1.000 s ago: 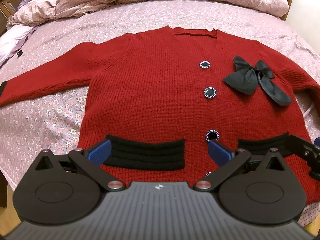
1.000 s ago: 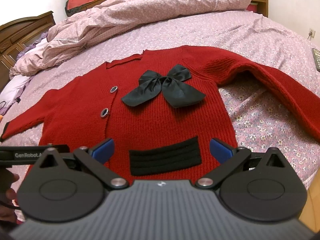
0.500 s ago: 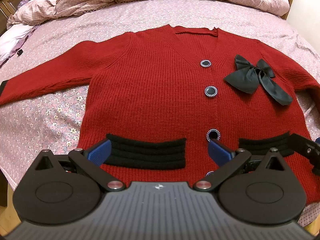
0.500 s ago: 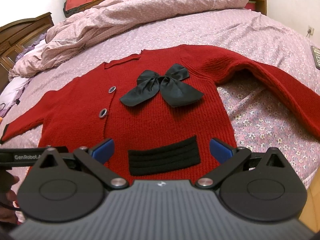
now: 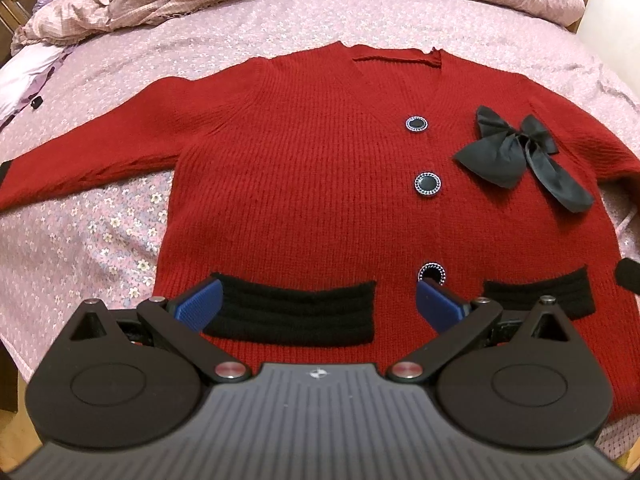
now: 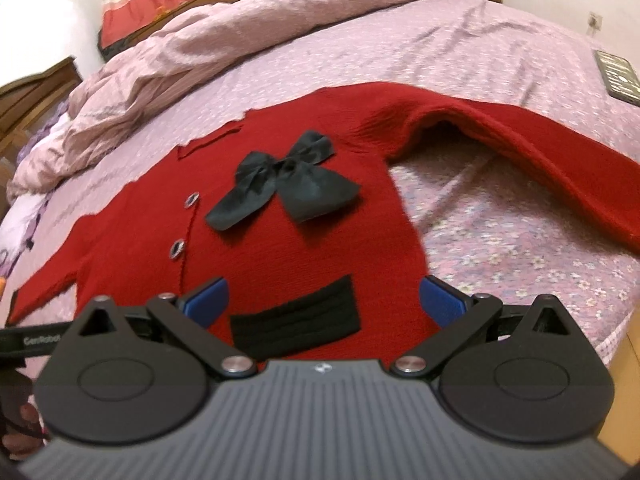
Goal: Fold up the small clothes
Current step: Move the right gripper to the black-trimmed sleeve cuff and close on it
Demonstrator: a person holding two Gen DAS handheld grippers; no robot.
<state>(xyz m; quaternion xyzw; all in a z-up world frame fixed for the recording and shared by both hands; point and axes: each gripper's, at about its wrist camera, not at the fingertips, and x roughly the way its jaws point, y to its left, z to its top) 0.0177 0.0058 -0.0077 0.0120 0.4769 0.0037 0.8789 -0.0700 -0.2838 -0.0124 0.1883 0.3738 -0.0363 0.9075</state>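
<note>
The red cardigan [image 5: 304,200] lies flat, front up, on the bed [image 5: 100,240], sleeves spread. Both the left hand-held gripper [image 5: 318,306] and the right hand-held gripper [image 6: 324,302] hover wide open, holding nothing. Best pinch 1 sleeve [image 6: 560,148] near its cuff and fold it across the chest, clear of the bow [image 6: 284,182].

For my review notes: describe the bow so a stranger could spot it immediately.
A red cardigan lies spread flat on the pink floral bed. On its chest, beside the dark buttons, sits the bow: black, satin-like, the only ribbon there.
</note>
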